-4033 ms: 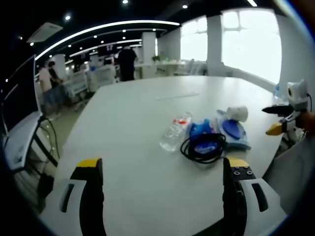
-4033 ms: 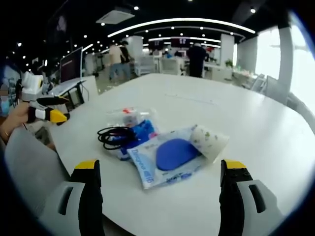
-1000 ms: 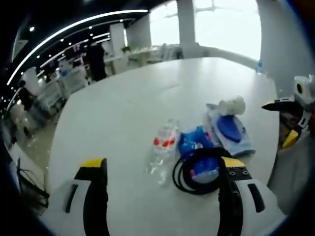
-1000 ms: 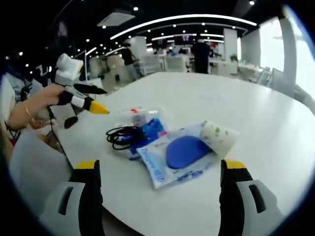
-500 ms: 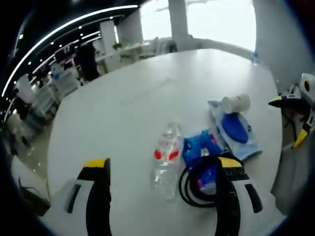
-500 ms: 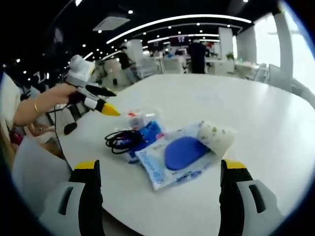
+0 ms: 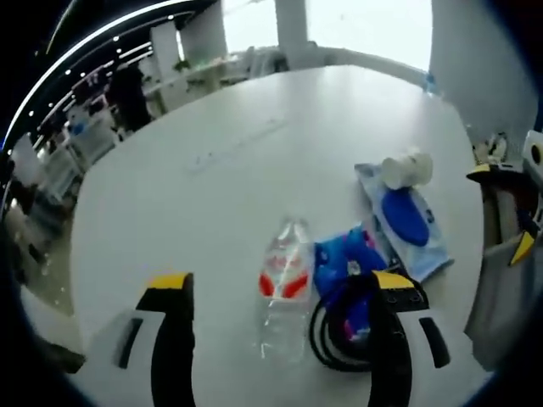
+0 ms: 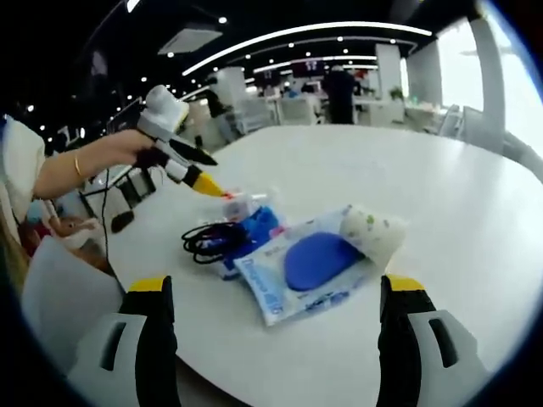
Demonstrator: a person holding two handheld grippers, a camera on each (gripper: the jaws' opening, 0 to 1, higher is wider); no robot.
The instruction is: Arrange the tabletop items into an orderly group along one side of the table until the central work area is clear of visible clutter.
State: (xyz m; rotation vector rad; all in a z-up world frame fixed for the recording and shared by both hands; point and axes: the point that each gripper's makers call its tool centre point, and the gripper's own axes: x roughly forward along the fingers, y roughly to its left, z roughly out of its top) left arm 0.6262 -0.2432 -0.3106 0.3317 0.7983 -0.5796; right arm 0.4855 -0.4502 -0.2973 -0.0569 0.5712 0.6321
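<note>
Together on the white table (image 7: 170, 195) lie five things, clustered near the edge closest to the person: one clear bottle (image 7: 284, 284) with a red label, one coil of black cable (image 7: 339, 335), one blue packet (image 7: 348, 259) under the cable, one flat pouch (image 7: 407, 220) holding a dark blue oval, and one white roll (image 7: 405, 168) with a faint speckled print. Blue writing runs along the pouch's near end in the right gripper view, but it is too small to read; nothing can be read on the bottle label either.

In the left gripper view the bottle lies on its side between the jaws of the left gripper (image 7: 280, 292), which stand wide apart and grasp nothing; the right jaw overlaps the cable coil. The right gripper (image 7: 509, 212) shows at that view's right edge, off the table.

In the right gripper view the right gripper (image 8: 276, 292) is likewise spread wide and holding nothing, with the pouch (image 8: 297, 267) ahead between its jaws and the roll (image 8: 369, 231) touching the pouch's far end. The left gripper (image 8: 199, 174), held in a hand (image 8: 136, 148), hangs just over the bottle (image 8: 237, 203), beside the cable (image 8: 208, 237).
</note>
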